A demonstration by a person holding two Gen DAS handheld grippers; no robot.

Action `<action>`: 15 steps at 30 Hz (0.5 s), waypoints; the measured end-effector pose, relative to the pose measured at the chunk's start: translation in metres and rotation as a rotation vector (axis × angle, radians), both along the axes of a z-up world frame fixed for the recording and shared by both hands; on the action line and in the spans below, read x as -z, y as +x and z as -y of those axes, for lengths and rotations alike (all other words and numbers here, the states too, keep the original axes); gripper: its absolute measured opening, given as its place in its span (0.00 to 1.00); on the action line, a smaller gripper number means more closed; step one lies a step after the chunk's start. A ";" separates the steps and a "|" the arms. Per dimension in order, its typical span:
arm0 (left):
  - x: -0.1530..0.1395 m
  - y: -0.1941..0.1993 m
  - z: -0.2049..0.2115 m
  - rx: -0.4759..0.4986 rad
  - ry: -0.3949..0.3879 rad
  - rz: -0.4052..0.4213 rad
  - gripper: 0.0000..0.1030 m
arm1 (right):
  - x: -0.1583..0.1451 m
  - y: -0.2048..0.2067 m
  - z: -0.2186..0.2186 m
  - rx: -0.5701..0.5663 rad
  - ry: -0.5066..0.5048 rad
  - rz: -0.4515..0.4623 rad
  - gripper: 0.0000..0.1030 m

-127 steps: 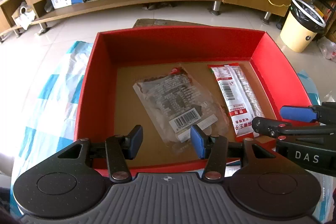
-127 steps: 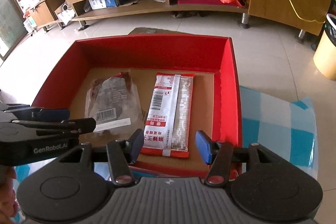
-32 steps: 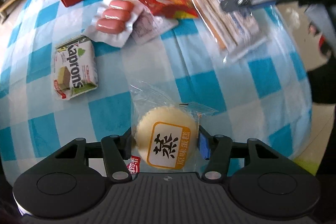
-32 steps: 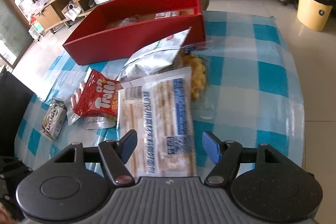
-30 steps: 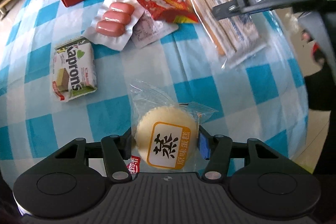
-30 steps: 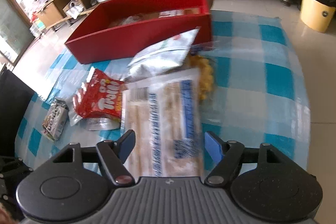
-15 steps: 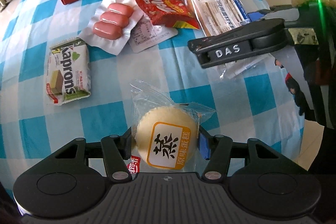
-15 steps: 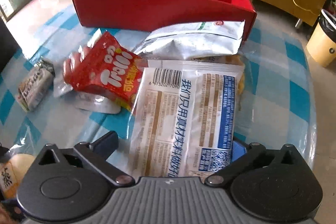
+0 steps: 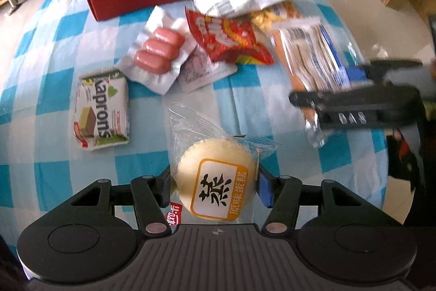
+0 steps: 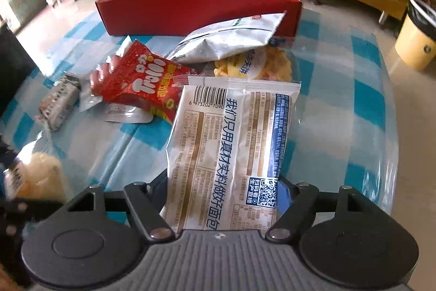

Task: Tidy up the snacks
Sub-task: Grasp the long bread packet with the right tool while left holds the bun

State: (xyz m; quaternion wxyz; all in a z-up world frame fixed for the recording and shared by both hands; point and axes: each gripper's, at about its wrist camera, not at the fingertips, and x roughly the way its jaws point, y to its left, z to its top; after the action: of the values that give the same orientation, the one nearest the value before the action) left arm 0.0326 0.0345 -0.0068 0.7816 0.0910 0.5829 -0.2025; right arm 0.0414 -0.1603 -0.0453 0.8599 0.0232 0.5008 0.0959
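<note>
Both picks look made: left gripper [image 9: 215, 186] clasps the cake [image 9: 215, 179], right gripper [image 10: 222, 190] the bread packet [image 10: 231, 149]; next, carry both to the red box [image 10: 201, 6] beyond.

The round yellow steamed cake [image 9: 215, 176] sits in a clear, crinkled plastic wrapper with a glossy sheen, and the white-and-blue bread packet [image 10: 231, 152] is smooth, shiny plastic film. The red rectangular box [image 10: 201, 7] has matt card walls. The blue-and-white checked table cover [image 10: 340, 111] is glossy and reflective.
</note>
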 end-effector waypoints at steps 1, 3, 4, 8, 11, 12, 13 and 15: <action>-0.002 0.000 0.000 -0.004 -0.005 0.007 0.64 | -0.003 -0.005 0.002 0.007 0.015 0.008 0.70; -0.004 0.002 0.001 -0.012 -0.012 0.017 0.64 | -0.009 -0.015 0.005 0.020 0.055 0.023 0.70; -0.005 0.003 0.002 -0.016 -0.010 0.021 0.64 | -0.010 -0.018 0.005 0.025 0.068 0.029 0.70; -0.008 0.005 0.004 -0.035 0.013 0.052 0.64 | -0.010 -0.018 0.001 0.044 0.077 0.034 0.70; -0.011 0.007 0.003 -0.052 0.014 0.069 0.64 | -0.015 -0.023 0.003 0.057 0.091 0.055 0.70; -0.011 0.008 0.003 -0.059 0.016 0.073 0.64 | -0.018 -0.026 0.003 0.060 0.096 0.065 0.70; -0.012 0.008 0.003 -0.066 0.018 0.079 0.64 | -0.019 -0.029 0.003 0.062 0.101 0.072 0.70; -0.014 0.010 0.002 -0.080 0.020 0.088 0.64 | -0.022 -0.033 0.003 0.067 0.105 0.090 0.70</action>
State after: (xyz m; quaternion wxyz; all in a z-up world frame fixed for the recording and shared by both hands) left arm 0.0424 0.0325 0.0069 0.8131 0.0843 0.5531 -0.1609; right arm 0.0082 -0.1633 -0.0234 0.8818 0.0806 0.4550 0.0941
